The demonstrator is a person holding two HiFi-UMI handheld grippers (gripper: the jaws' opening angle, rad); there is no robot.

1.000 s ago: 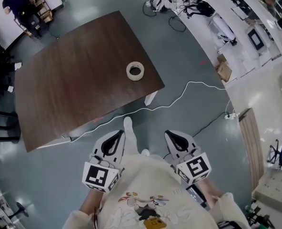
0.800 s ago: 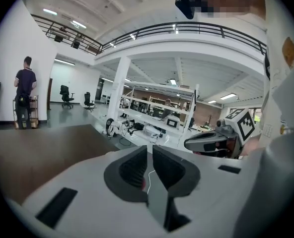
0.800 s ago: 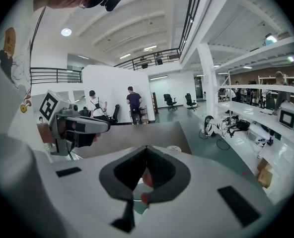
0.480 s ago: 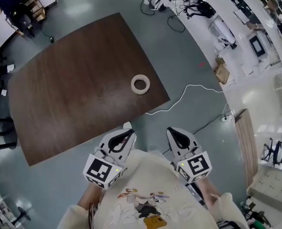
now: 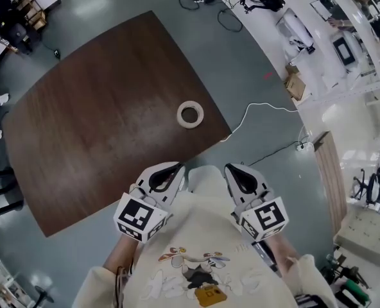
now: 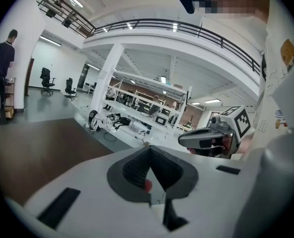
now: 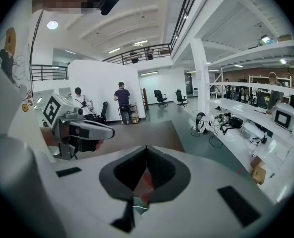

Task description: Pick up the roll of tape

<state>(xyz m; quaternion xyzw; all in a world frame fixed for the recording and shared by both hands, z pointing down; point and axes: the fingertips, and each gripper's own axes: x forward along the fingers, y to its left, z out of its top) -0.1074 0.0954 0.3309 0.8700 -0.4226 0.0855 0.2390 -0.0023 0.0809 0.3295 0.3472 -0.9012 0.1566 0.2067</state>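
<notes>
The roll of tape [image 5: 190, 114], a pale ring lying flat, rests on the dark brown table [image 5: 94, 108] near its right-hand corner. My left gripper [image 5: 174, 169] hangs over the table's near edge, below and a little left of the roll, shut and empty. My right gripper [image 5: 232, 170] hovers beside it just off the table corner, also shut with nothing in it. In the left gripper view the jaws [image 6: 150, 148] meet at a point, with the right gripper [image 6: 206, 138] to the side. The right gripper view shows closed jaws [image 7: 147, 148] too. Neither gripper view shows the roll.
A white cable [image 5: 260, 111] trails across the grey floor right of the table. A cardboard box [image 5: 294, 85] and benches with equipment line the right side. A person [image 5: 0, 2] stands at a cart at the far upper left. A wooden panel [image 5: 328, 172] stands at right.
Both grippers have come forward from over the floor to the table's near edge, closer to the roll. Both stay closed and empty.
</notes>
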